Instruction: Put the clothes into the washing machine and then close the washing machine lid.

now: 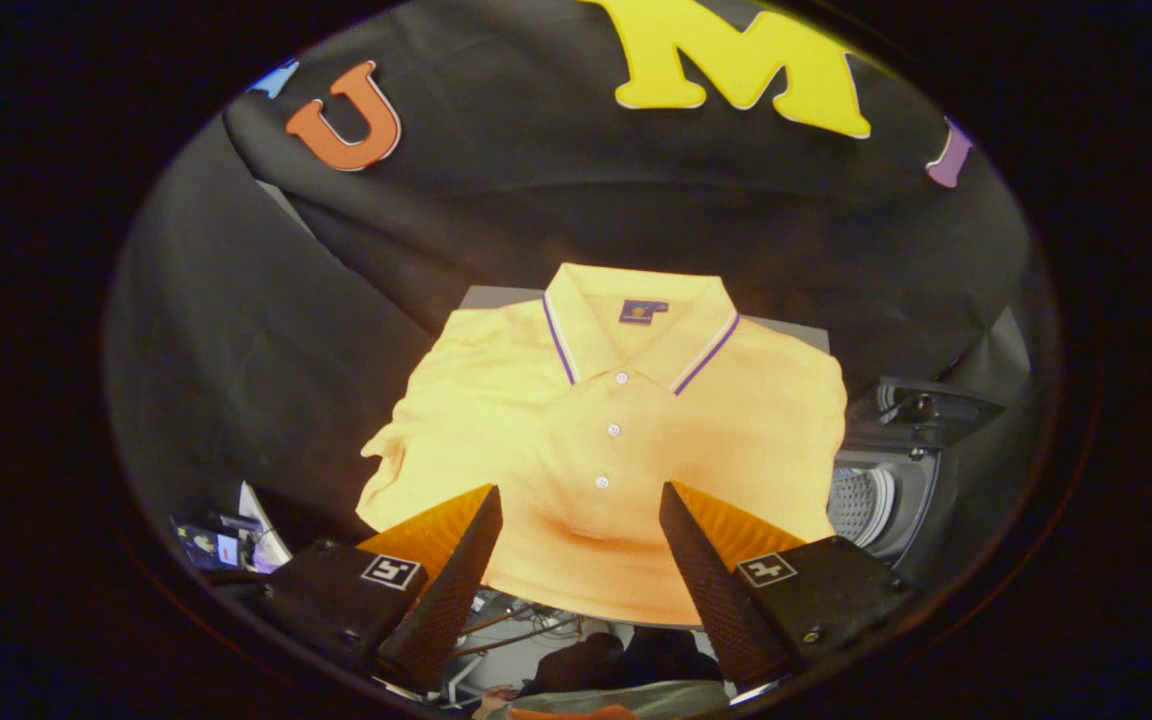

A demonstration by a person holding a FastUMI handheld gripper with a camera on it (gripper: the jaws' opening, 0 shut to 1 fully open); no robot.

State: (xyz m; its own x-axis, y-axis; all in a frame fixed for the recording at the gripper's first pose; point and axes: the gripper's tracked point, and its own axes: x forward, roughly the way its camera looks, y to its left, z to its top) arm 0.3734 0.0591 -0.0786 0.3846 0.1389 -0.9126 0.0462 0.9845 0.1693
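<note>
The step in hand looks like the first one, the reach for the garment, with nothing yet picked up: the gripper (581, 510) hangs with its fingers spread wide and released, nothing between them but air, poised over the lower front of a yellow polo shirt (606, 450). The shirt lies spread flat, front up, on a grey table (496, 296) whose far edge shows just beyond the collar; its hem lies nearest the fingers and seems to hang over the table's near edge. It is a soft knit with a fine weave, a folded collar trimmed with a thin dark-and-light stripe, a small dark label inside the neck, and a placket with three pale buttons running down toward the gap between the fingers. One short sleeve juts out, rumpled, to the left of the left finger. The washing machine (881, 490) stands off to the right, just beyond the right finger, its lid (921, 405) raised and the ribbed, perforated metal drum (858, 502) open to view (so the drop-in should meet no obstacle). The next move, as I judge it, calls for lowering the fingers onto the cloth and pinching up a fold near the placket or hem; limp fabric will drape and trail when lifted, so a deep bite and a high carry to the right would likely serve best.
</note>
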